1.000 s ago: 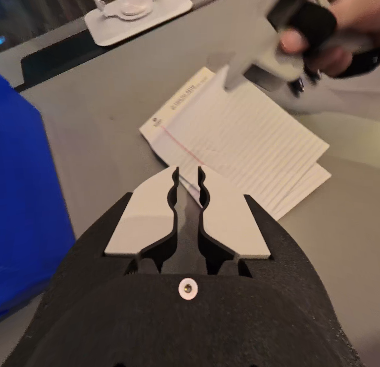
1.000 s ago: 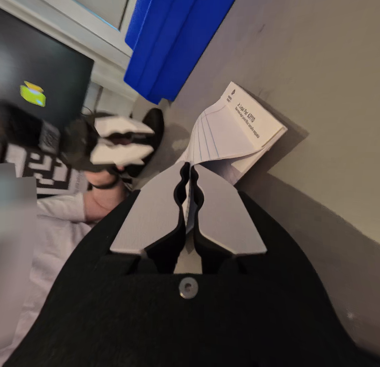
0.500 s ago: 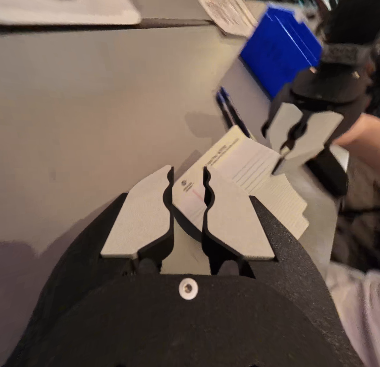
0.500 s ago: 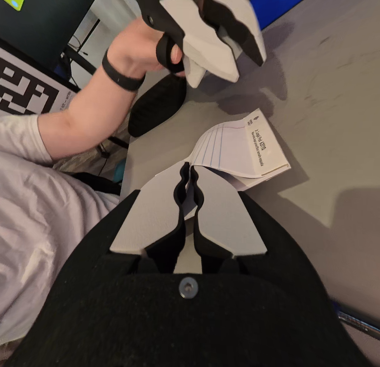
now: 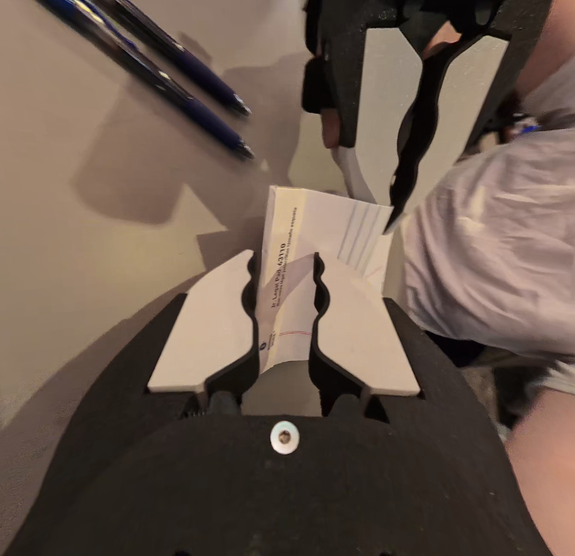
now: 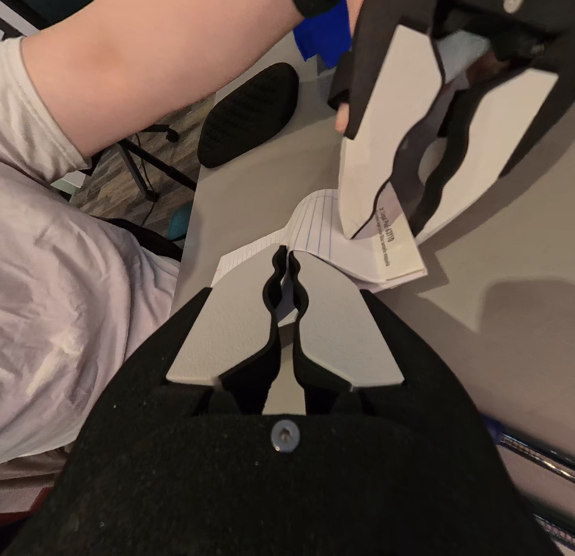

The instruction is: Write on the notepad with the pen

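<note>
A white lined notepad (image 5: 281,226) lies on the grey table (image 5: 93,245). My left gripper (image 5: 283,256) is open, and its two fingers straddle the pad's bound top edge. It also shows in the right wrist view (image 6: 384,229), tips down on the pad's header. My right gripper (image 6: 284,253) is shut on the lifted, curled pages of the notepad (image 6: 314,229). In the left wrist view it (image 5: 381,214) pinches the pages' free edge at the far end. Two dark blue pens (image 5: 186,95) lie side by side on the table, left of the pad and untouched.
The table's near edge runs by the person's light shirt (image 6: 62,292) and forearm (image 6: 140,74). A blue box (image 6: 323,39) stands beyond the left gripper. A black chair armrest (image 6: 249,114) sits off the table's edge.
My left gripper has swung round and come down over the pad's top edge, opening wider. My right gripper keeps its hold on the pages, which now curl lower over the pad.
</note>
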Demonstrator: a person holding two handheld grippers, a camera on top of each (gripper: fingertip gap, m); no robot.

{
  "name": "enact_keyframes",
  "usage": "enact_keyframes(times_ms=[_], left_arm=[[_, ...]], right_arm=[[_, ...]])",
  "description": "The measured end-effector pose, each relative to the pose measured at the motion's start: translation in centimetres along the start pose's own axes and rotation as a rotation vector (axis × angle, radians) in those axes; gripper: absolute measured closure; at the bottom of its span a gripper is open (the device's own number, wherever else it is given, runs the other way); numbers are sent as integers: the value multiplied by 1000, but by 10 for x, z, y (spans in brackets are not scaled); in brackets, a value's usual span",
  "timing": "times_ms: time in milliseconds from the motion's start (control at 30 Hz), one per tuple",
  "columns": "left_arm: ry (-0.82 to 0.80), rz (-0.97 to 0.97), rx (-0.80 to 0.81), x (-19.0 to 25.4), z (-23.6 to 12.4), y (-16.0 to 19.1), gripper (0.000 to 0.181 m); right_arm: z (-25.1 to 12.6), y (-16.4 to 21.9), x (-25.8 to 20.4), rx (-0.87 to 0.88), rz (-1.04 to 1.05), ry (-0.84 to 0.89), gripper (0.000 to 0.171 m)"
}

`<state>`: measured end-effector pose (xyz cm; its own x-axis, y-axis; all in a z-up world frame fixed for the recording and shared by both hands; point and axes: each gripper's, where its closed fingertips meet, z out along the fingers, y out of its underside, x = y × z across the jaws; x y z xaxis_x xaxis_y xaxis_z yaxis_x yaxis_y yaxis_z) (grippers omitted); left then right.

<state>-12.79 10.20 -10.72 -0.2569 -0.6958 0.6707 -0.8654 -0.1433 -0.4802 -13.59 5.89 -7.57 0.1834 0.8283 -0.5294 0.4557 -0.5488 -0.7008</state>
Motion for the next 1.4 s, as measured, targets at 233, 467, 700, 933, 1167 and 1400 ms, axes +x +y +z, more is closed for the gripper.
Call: enact_keyframes(times_ms=[233, 467, 700, 933, 1167, 1400], left_arm=[[111, 4, -106, 9, 18, 15, 168], [41, 62, -46, 6, 1, 11, 171], [-32, 87, -46, 10, -16, 12, 172], [-64, 105, -79, 16, -17, 11, 172], [-108, 99, -109, 23, -23, 9, 172], [-345, 96, 196, 42, -77, 2, 152]], right_arm=[[0, 16, -9, -34, -7, -43, 170], [3, 28, -12, -24, 78, -82, 155], [-20, 25, 1, 88, 157, -38, 140], [-31, -8, 45, 231, 205, 157, 120], [24, -6, 26, 181, 305, -67, 166], [1, -19, 14, 301, 207, -66, 167]])
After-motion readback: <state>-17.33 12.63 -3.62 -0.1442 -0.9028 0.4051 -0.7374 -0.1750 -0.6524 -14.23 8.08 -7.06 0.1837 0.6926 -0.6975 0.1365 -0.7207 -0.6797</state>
